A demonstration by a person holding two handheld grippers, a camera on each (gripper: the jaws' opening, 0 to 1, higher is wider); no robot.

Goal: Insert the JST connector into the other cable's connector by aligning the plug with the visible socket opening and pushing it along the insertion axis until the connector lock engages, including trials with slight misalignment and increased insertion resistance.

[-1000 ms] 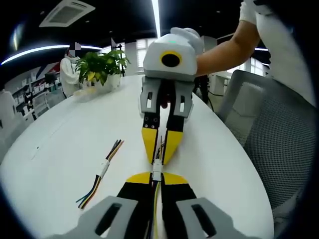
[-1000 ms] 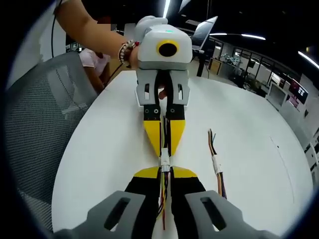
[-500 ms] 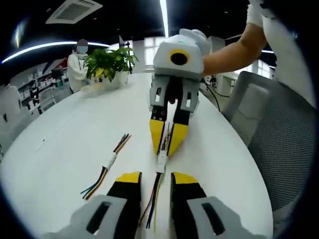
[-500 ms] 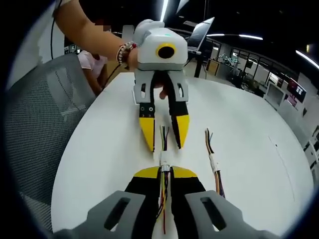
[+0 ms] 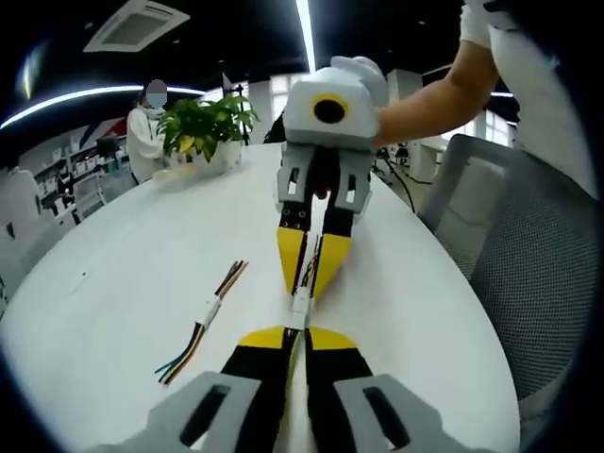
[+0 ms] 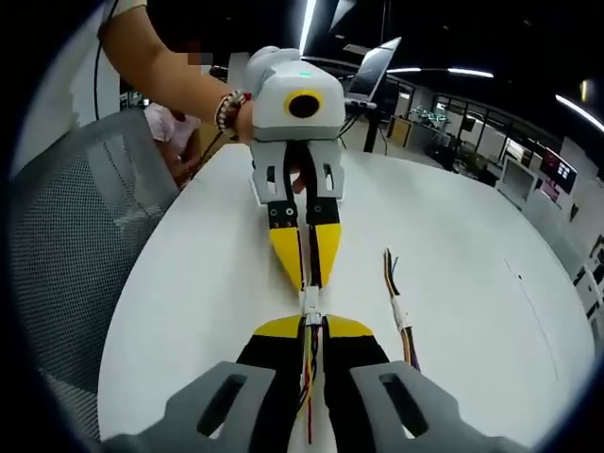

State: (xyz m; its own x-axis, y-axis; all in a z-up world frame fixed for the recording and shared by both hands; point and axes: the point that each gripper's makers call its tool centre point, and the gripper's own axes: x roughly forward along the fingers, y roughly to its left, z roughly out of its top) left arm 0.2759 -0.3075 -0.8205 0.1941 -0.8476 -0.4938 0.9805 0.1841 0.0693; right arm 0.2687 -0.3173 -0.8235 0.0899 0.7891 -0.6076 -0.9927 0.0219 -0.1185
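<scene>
I've got both grippers [image 5: 288, 332] [image 6: 311, 324] clenched on their cables, connectors [image 6: 310, 304] nose to nose along one line.

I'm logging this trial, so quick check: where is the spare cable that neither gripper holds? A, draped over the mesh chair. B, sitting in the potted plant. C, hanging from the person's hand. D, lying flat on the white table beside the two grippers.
D: the spare cable lies on the white table, off to the side of the left gripper and right gripper, which meet tip to tip.
</scene>
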